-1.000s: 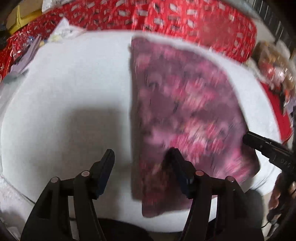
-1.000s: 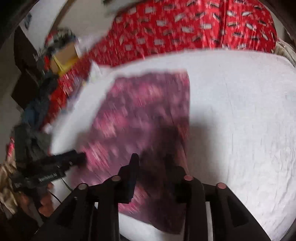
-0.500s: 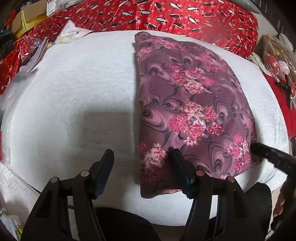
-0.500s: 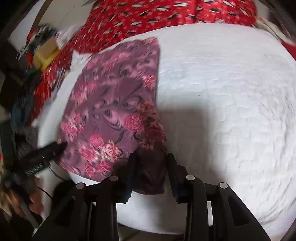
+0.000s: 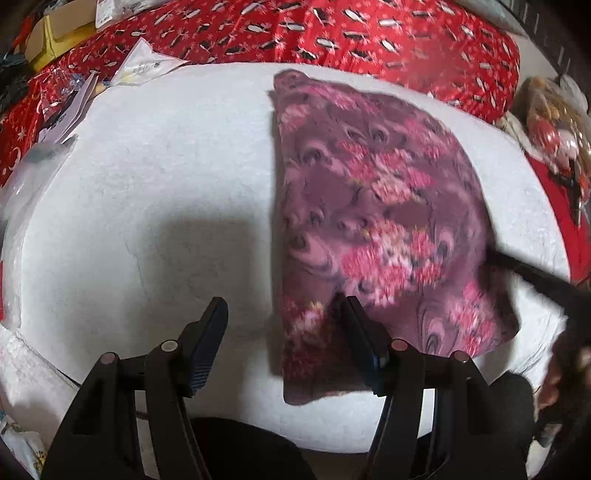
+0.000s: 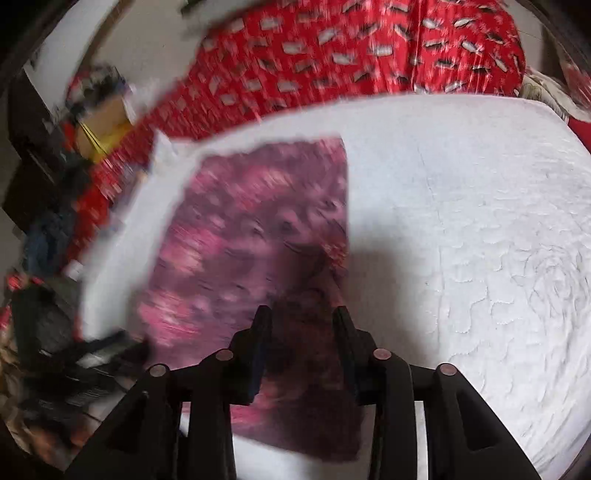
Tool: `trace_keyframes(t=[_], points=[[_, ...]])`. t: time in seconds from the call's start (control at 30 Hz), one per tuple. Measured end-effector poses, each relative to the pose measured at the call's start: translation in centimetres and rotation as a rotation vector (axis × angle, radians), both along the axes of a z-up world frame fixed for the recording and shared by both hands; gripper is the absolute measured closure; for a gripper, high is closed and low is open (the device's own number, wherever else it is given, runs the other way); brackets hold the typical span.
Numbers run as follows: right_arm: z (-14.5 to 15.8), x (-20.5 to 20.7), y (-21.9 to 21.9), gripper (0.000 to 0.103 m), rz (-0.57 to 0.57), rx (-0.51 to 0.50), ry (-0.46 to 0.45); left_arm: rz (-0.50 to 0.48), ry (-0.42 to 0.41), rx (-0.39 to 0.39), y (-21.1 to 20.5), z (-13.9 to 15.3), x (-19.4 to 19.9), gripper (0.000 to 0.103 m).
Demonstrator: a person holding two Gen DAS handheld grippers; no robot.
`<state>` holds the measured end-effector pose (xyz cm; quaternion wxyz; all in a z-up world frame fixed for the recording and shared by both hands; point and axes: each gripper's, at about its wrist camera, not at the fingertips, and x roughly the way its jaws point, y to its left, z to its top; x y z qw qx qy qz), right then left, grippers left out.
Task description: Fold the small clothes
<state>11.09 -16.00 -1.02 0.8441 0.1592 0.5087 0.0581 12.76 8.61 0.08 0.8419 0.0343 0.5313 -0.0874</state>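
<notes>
- Nearest the left camera, the left gripper (image 5: 282,332) has its fingers spread wide and released, gripping nothing; one finger overlaps the cloth's near-left corner, the other sits over bare surface.
- In the right camera, the right gripper (image 6: 301,338) has its fingers partly parted over the cloth's near-right corner; fabric lies between them, but blur hides whether they pinch it, so I cannot tell.
- The floral cloth (image 5: 376,221) lies flat on the white padded surface (image 5: 166,184), its near edge draping slightly over the front rim; it looks already folded at least once, judging by its straight left edge.
- Beyond, a red patterned cover (image 5: 332,33) and scattered papers (image 5: 144,64) border the surface.
- Risks, as I judge them: a shallow bite could catch only the top layer, so the fold peels open; the overhanging edge might drag the cloth off the rim; uneven lifting would skew the next crease.
</notes>
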Motion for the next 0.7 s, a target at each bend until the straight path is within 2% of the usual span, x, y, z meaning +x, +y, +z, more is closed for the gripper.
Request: trace_keyframes(t=[0.03, 0.1, 0.3, 0.47, 0.53, 0.6, 0.63, 0.7], points=[[-1.0, 0.5, 0.0, 0.056, 0.005, 0.0, 0.041, 0.007, -0.008, -0.014, 0.5, 0.4, 0.5, 0.04], [-0.7, 1.0, -0.8, 0.057, -0.044, 0.059, 0.045, 0.024, -0.023, -0.038, 1.2, 1.1, 1.6, 0.04], [2.6, 4.7, -0.8, 0.056, -0.069, 0.055, -0.078, 0.069, -0.016, -0.062, 1.4, 1.7, 7.1, 0.04], [2.7, 8.4, 0.2, 0.056, -0.066, 0.042, -0.13, 0.086, 0.009, -0.048, -0.2, 0.5, 11.0, 0.04], [1.8, 9.9, 0.3, 0.056, -0.086, 0.022, -0.119, 0.087, 0.03, -0.037, -0.7, -0.5, 12.1, 0.034], [-0.2, 11.3, 0.5, 0.054, -0.083, -0.08, -0.057, 0.105, 0.035, -0.03, -0.7, -1.1, 12.7, 0.024], [-1.6, 11.9, 0.3, 0.046, -0.063, -0.103, -0.001, 0.105, 0.033, -0.033, -0.6, -1.0, 12.8, 0.024], [-1.5, 11.8, -0.9, 0.044, -0.102, -0.047, -0.018, 0.087, 0.036, -0.033, -0.3, -0.6, 12.7, 0.024]])
